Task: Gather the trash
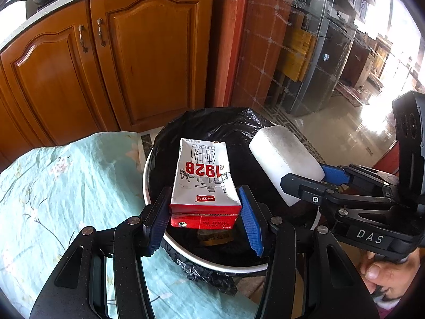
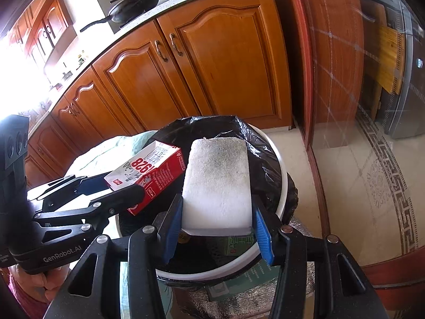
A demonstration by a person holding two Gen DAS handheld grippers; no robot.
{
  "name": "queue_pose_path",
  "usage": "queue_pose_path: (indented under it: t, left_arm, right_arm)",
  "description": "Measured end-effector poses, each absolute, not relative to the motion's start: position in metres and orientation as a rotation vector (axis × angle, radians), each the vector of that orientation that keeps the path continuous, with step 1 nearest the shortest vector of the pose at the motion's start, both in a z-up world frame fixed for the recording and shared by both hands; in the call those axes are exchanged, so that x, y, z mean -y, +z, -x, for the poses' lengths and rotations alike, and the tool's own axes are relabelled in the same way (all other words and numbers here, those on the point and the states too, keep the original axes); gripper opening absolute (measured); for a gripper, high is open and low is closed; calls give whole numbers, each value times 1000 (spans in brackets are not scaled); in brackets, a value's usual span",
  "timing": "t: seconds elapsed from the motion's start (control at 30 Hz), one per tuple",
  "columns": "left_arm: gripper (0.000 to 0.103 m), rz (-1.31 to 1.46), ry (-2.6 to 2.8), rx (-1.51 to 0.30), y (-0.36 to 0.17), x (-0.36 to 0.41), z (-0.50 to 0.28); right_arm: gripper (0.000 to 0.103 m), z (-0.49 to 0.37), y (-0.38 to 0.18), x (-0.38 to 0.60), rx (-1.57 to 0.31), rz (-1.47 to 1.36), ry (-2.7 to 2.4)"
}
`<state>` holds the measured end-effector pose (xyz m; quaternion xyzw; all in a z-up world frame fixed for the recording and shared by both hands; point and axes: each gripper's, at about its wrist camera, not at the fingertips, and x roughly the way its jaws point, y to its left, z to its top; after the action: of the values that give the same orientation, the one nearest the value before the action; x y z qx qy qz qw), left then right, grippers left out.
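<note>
My left gripper [image 1: 205, 214] is shut on a red and white milk carton [image 1: 204, 183] marked 1928 and holds it over the open mouth of a white trash bin lined with a black bag [image 1: 212, 122]. My right gripper [image 2: 216, 228] is shut on a white sponge block [image 2: 217, 186] with a greyish top and holds it over the same bin [image 2: 276, 159]. The right gripper and sponge [image 1: 284, 162] show at the right in the left wrist view. The left gripper and carton [image 2: 148, 175] show at the left in the right wrist view. Some trash lies inside the bin.
A table with a light blue floral cloth [image 1: 66, 199] stands left of the bin. Wooden kitchen cabinets [image 1: 119, 61] stand behind, with a pan [image 2: 135, 5] on the counter. A glass door [image 2: 345, 79] and tiled floor [image 2: 358, 186] are to the right.
</note>
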<state>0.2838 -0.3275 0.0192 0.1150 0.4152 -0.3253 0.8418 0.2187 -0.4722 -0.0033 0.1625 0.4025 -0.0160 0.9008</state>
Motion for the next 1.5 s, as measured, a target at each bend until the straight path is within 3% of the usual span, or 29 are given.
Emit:
queue_pose_path:
  t: [0.6,1.0,1.5]
  left_arm:
    - [50,-246,-687,-904,14,327,-292]
    - [52,-222,-695,-915,20,321,-288]
    - [52,-101,-641,-880,27,255,-253]
  right_arm:
    - [50,-222,-5,474,-846,-341,-30]
    - [56,-222,-5,483,-843,-413,-28]
    - [57,-190,6,464,-771,-454,-10]
